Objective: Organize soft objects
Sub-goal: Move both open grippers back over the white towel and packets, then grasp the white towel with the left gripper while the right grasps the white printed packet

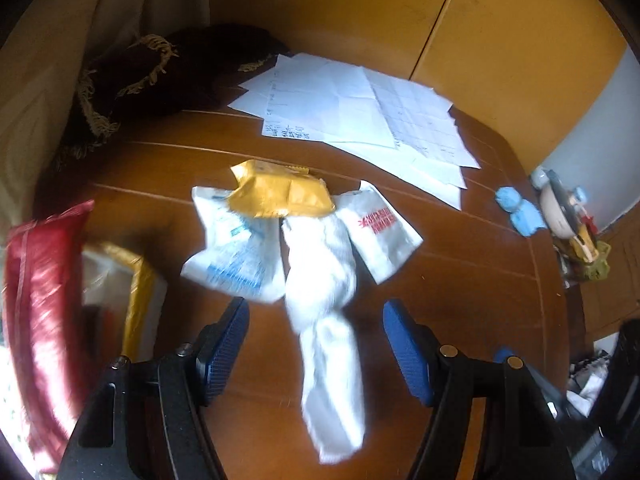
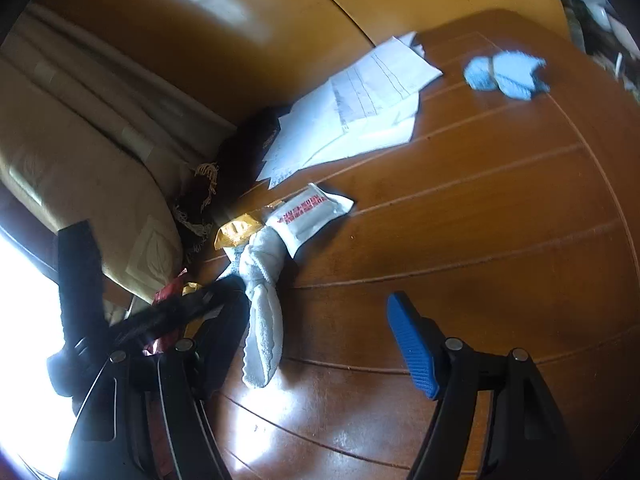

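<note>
A white knotted sock [image 1: 324, 280] lies on the brown wooden table [image 1: 460, 280], its upper end under a yellow packet [image 1: 280, 194]. A white-and-blue packet [image 1: 232, 252] and a white packet with red print [image 1: 380, 232] flank it. My left gripper [image 1: 316, 312] hovers over the sock, open, blue pads [image 1: 224, 344] apart on either side and not touching it. In the right wrist view the sock [image 2: 262, 320] lies just inside the left finger of my right gripper [image 2: 316, 304], which is open and holds nothing. A blue sock bundle [image 2: 504, 72] lies far off at the table's edge.
White papers [image 1: 360, 112] cover the table's back. A dark fringed cloth [image 1: 160, 76] lies behind the packets, beside a beige cushion [image 2: 80, 160]. A red shiny packet [image 1: 40, 320] sits at the left. A small figurine [image 1: 568, 216] stands beside the blue bundle [image 1: 520, 212].
</note>
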Demonstrator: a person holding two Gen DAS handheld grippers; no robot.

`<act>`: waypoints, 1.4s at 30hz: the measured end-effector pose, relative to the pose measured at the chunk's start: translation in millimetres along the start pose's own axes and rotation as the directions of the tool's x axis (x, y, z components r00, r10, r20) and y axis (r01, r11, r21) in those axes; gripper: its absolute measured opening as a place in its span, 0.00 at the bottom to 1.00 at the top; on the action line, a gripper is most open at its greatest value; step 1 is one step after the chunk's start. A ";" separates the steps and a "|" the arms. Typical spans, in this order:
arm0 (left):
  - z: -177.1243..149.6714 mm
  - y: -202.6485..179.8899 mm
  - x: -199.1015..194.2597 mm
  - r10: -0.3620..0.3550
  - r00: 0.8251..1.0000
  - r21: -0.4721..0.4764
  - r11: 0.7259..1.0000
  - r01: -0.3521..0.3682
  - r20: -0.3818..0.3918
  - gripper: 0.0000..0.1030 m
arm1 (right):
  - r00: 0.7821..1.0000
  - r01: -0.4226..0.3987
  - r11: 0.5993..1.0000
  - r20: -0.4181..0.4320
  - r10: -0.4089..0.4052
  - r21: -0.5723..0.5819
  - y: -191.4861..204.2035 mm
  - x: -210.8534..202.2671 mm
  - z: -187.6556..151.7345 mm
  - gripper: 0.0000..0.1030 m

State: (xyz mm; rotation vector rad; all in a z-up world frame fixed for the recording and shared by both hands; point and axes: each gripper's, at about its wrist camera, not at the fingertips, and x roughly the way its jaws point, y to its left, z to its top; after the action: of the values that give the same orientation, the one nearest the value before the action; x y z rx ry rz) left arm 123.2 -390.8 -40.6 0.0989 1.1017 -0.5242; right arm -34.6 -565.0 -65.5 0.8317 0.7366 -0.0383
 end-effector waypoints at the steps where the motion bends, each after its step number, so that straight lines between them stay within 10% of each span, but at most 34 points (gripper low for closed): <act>1: 2.5 -1.7 6.2 0.017 1.000 -0.002 1.000 -0.017 -0.006 0.68 | 1.000 -0.005 1.000 -0.004 0.005 0.011 -1.9 -0.4 0.3 0.70; 8: 2.1 -5.7 23.5 0.080 0.997 0.004 0.997 -0.080 -0.017 0.40 | 1.000 -0.021 0.999 -0.020 0.022 0.025 -4.1 -2.1 0.2 0.69; 25: -90.1 30.1 -32.0 -0.075 0.995 -0.020 0.997 0.073 -0.063 0.38 | 0.998 0.001 0.998 -0.059 -0.004 -0.065 9.1 16.5 -4.9 0.69; 42: -118.6 57.2 -50.2 -0.175 0.984 -0.023 0.985 0.174 -0.042 0.38 | 0.939 0.296 0.929 -0.114 -0.326 -0.222 59.6 113.8 52.8 0.71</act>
State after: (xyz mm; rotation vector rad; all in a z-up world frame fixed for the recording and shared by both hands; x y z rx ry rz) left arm 34.1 -283.9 -61.8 -0.0030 1.1645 -0.6708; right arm 100.2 -532.2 -72.1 0.5203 0.9927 -0.1853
